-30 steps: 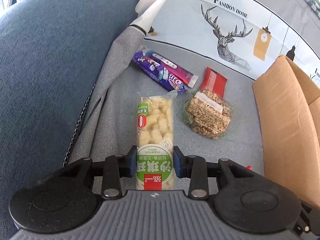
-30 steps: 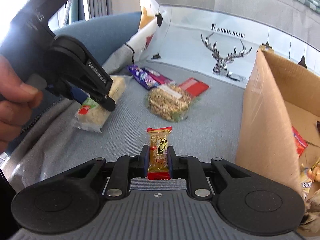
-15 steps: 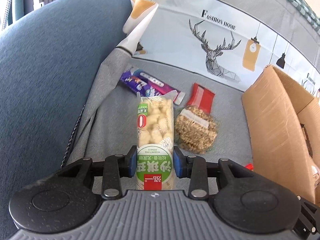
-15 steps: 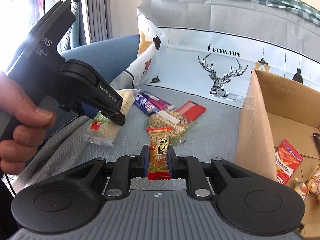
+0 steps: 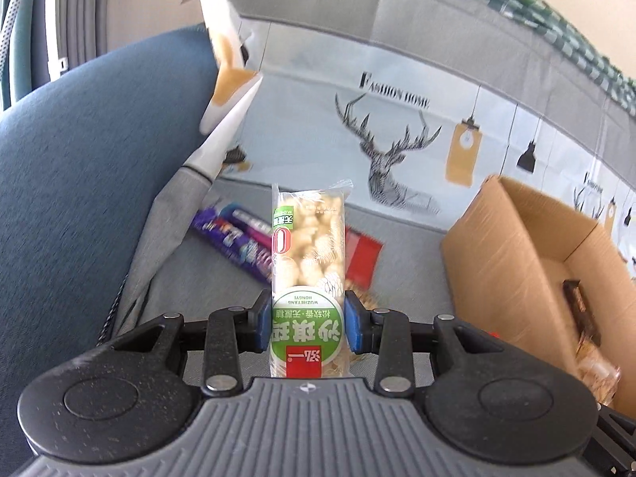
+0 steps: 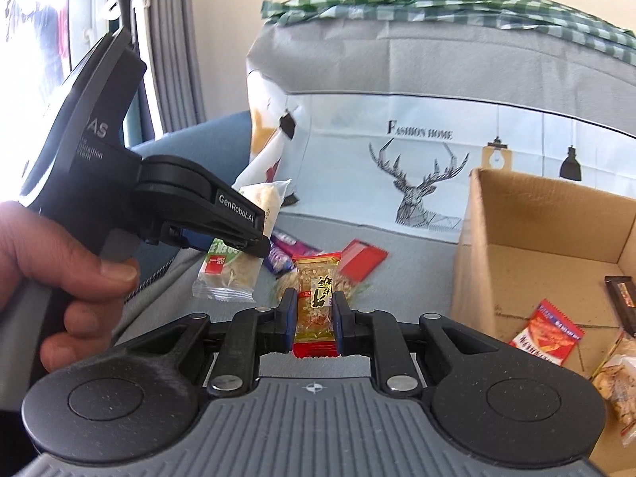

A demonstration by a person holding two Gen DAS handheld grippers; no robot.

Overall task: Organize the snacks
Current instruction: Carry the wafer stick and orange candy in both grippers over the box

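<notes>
Both jaws were clamped: left gripper point(image 5: 308, 325) on the green-labelled puffed-snack pack point(image 5: 307, 274) at centre frame, right gripper point(image 6: 315, 313) on the red-ended peanut bar point(image 6: 317, 302).

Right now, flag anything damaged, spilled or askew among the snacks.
Nothing stands out. The left gripper holds the green-labelled pack intact; the right gripper holds the small red-ended bar intact. Loose snacks lie scattered on the grey cover, unspilled.

Glossy clear plastic wraps the rice-puff bar point(image 5: 308, 254), beside a matt brown cardboard box point(image 5: 512, 250) on woven grey cloth point(image 5: 190, 278).
</notes>
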